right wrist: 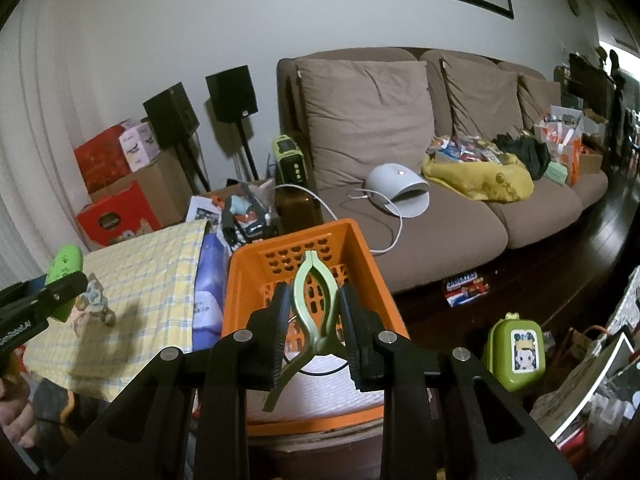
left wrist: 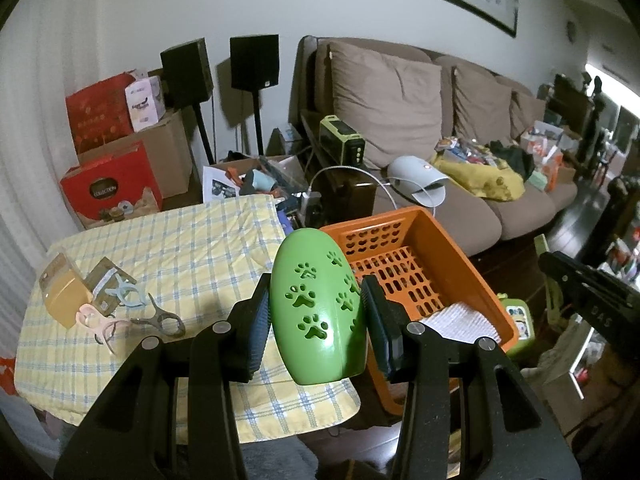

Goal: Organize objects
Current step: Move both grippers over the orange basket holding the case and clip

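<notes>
Green paw-print shell point(left wrist: 316, 312) clamped in left fingers point(left wrist: 256, 320), green clothes peg point(right wrist: 314, 316) clamped in right fingers point(right wrist: 280, 332), SNICKERS box point(right wrist: 467, 289) on floor

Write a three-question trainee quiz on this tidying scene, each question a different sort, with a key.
1. True or false: the left gripper is shut on a green paw-print case.
2. The right gripper holds: A) scissors B) a green clip C) a cable.
3. Fill in: a white cloth lies inside the orange ____.

Key: 1 true; 2 B; 3 basket.
</notes>
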### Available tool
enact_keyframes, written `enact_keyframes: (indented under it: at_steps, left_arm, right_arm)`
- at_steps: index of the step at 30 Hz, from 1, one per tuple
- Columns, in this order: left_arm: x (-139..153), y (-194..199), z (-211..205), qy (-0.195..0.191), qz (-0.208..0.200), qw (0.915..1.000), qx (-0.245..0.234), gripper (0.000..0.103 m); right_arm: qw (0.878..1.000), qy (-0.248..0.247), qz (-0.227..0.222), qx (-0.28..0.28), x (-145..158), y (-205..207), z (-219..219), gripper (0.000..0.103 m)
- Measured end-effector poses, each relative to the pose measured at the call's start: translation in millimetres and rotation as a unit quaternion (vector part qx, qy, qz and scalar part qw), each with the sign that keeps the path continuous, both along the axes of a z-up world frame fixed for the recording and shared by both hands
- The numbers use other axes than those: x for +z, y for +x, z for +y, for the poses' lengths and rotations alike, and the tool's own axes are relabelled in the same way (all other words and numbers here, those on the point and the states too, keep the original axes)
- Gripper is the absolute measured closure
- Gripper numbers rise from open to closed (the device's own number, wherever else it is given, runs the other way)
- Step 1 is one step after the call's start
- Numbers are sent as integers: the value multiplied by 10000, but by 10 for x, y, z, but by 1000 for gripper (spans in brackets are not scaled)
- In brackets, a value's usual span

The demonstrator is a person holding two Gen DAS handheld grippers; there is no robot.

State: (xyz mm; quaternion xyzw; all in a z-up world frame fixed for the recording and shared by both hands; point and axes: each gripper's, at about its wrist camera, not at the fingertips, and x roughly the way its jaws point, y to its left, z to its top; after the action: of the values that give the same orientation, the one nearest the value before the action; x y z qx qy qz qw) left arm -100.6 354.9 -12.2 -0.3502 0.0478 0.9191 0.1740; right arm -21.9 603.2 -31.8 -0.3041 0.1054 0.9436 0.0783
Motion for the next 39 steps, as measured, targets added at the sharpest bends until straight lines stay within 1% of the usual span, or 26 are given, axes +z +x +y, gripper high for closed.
enact_keyframes:
  at_steps: [17,25,39]
  left_arm:
    - [25,32,249,103,-67,9995,-290,62]
    - [105,58,326,158,-21,9994,-321,62]
    - [117,68,448,147,-16,9991,-399,63]
  right_arm:
    - [10000,-24,36,-49,-7,5,78,79]
    - [9999,-35,27,-127,-7,25,162,79]
    - [9992,-160,44,-361,-12,100,369,79]
